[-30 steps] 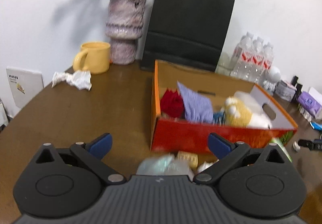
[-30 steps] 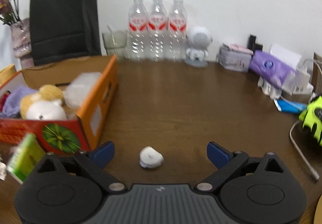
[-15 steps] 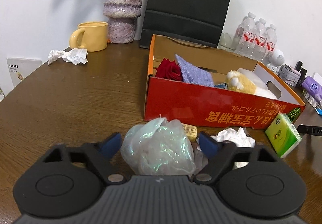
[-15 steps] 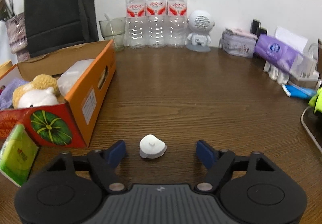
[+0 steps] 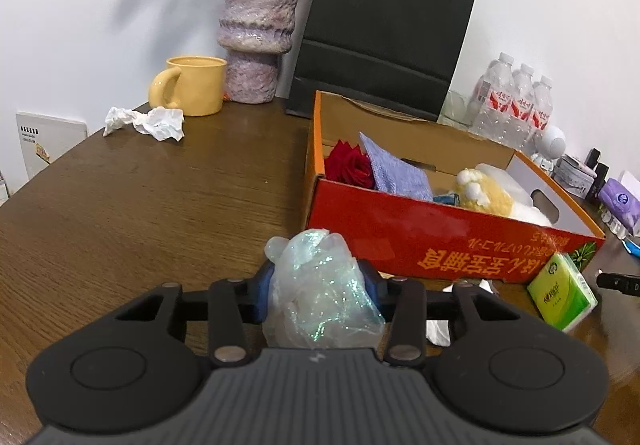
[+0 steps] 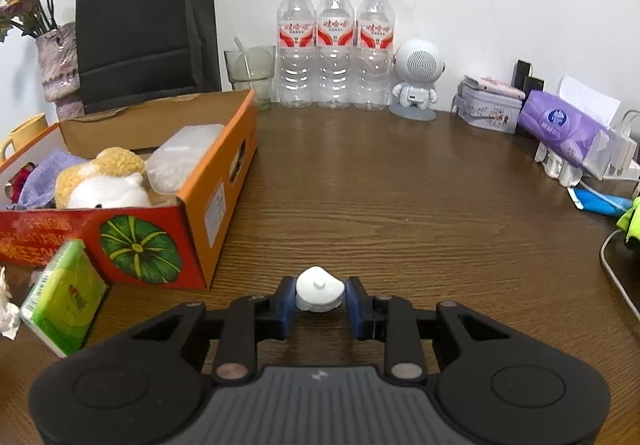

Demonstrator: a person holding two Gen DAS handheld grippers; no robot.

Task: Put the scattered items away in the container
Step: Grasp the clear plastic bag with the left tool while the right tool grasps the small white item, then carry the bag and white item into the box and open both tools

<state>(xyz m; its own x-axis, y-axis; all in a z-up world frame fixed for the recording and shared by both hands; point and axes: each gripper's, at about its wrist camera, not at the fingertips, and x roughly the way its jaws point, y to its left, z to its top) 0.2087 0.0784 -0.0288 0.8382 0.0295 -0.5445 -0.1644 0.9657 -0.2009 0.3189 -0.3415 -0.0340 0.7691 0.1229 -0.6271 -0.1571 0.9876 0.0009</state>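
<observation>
An orange cardboard box [image 5: 440,241] holds a red rose, a purple cloth and a plush toy. My left gripper [image 5: 318,285] is just in front of it; its jaws are closing and the blue pads press both sides of a crumpled iridescent plastic bag [image 5: 324,301]. In the right wrist view the box [image 6: 192,229] is to the left, and my right gripper [image 6: 319,299] has its jaws closing, the pads touching both sides of a small white lump [image 6: 319,289] on the table. A green tissue pack [image 5: 562,295] leans on the box corner. Crumpled paper [image 5: 148,121] lies by the mug.
A yellow mug [image 5: 196,89], a purple vase [image 5: 256,41] and a black paper bag [image 5: 384,29] stand at the back. Three water bottles [image 6: 334,45], a white robot-shaped speaker [image 6: 416,79], a tin and a purple tissue pack [image 6: 560,129] line the far right. A cable [image 6: 616,277] runs at the right edge.
Both grippers' jaws have closed in from wide apart. The left pads now meet the plastic bag and the right pads meet the white lump. Both views have tipped slightly toward the table.
</observation>
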